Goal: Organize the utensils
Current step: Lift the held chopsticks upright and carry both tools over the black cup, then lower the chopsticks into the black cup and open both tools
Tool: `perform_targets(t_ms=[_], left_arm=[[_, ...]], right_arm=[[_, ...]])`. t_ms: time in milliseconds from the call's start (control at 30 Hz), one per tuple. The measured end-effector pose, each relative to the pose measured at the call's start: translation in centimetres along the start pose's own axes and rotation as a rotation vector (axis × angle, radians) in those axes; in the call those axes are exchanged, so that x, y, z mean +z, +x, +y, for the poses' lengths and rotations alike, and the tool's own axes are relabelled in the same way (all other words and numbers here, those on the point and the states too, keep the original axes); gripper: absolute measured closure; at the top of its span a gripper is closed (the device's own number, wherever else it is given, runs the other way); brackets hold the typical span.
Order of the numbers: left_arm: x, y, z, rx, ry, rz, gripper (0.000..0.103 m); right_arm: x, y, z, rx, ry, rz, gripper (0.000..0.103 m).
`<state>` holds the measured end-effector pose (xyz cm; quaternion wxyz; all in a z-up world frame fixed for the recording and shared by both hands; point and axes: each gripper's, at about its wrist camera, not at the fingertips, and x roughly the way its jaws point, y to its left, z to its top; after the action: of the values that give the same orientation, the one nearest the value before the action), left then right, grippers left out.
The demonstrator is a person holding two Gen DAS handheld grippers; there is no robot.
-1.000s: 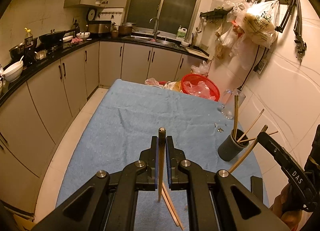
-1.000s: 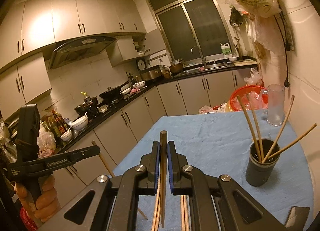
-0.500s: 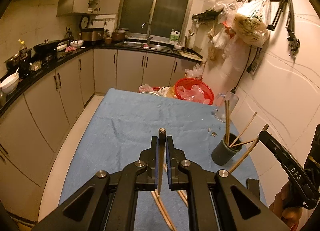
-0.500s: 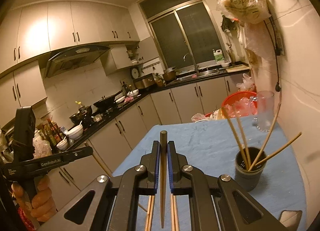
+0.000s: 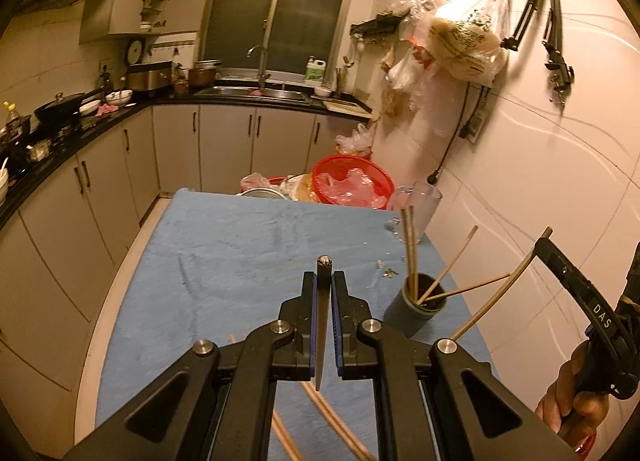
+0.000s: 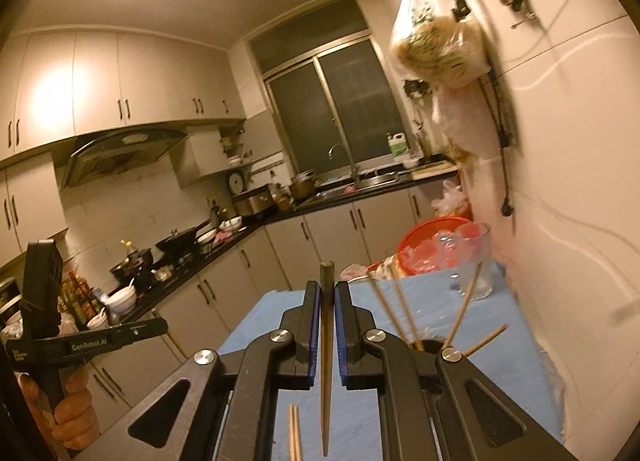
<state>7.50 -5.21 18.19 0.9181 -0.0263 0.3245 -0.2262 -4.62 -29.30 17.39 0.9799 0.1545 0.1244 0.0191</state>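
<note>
1. Left gripper [image 5: 324, 301] is pinched on one dark chopstick [image 5: 323, 313], held nearly upright above the near half of the blue-covered table [image 5: 224, 253]; its tip hangs free, off the cloth.
2. Right gripper [image 6: 327, 313] is pinched the same way on a second chopstick [image 6: 326, 341]. In the left view that stick [image 5: 496, 301] angles toward the holder.
3. Grey holder cup [image 5: 416, 307] stands near the right edge of the table, close to the wall. It already has several sticks [image 5: 410, 249] fanned out at different angles.
4. Loose chopsticks [image 5: 320, 413] lie on the cloth at the near edge, under the left gripper; still to collect.
5. Risk: thin round sticks held at one narrow spot could pivot or slip out during a swing or tilt.
6. Risk: an incoming stick could hit the fanned ones, bounce off the rim or tip the light cup; cup is close to the right edge, so a sideways push could send it off.
7. Risk: both grippers heading to one cup together could clash.
8. Risk: glass pitcher [image 5: 424, 205] stands just behind the cup near the far right corner; a long reach could clip it.
9. Room: centre and left of the table are bare cloth, good for approach. Right side is tight against the wall; far edge is crowded by the red basket [image 5: 352, 181] and bags.
</note>
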Motion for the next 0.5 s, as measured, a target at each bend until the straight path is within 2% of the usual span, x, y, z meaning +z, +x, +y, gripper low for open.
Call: perform_targets(t_ms=[500], left_arm=[[5.1, 2.9, -7.7, -0.109, 0.065, -0.019, 0.096]], right_arm=[[5.0, -0.6, -4.6, -0.073, 0.035, -0.084, 0.095]])
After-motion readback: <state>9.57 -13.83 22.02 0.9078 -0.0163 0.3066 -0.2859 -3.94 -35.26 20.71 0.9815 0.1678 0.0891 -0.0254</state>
